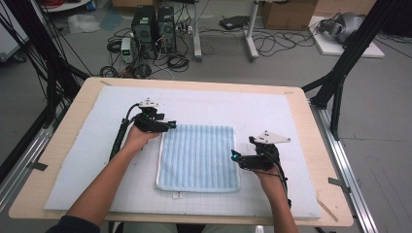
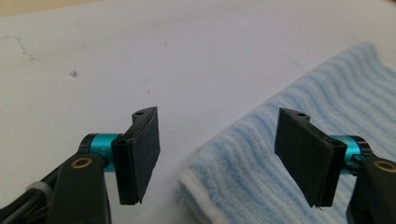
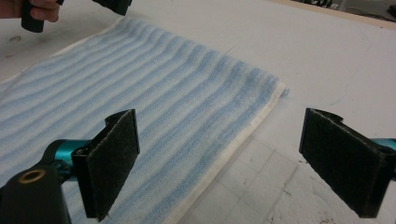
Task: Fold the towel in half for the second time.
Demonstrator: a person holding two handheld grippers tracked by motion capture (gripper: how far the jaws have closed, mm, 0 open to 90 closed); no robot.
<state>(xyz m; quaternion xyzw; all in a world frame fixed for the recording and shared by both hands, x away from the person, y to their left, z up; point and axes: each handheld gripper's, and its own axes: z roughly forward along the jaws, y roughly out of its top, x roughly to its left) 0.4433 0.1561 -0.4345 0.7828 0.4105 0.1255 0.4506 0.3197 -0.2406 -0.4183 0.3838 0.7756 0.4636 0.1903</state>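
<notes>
The desk [image 1: 63, 145] takes up the middle of the high view, covered by a pale mat [image 1: 272, 111]. At its centre lies a blue striped towel [image 1: 199, 158], flat and folded into a rectangle.

Both forearms rise from the bottom edge. The left one slants up from the lower left, and its hand holds the left tongs [image 1: 170, 126] level, pointing right at the towel's upper left corner. In the left gripper view that corner sits low between the jaws, which stand apart with neither pad touching the cloth.

The right forearm comes up from the lower right; the right tongs [image 1: 234, 156] point left at the towel's right edge. In the right gripper view the jaws gape wide, straddling that edge without gripping it.
</notes>
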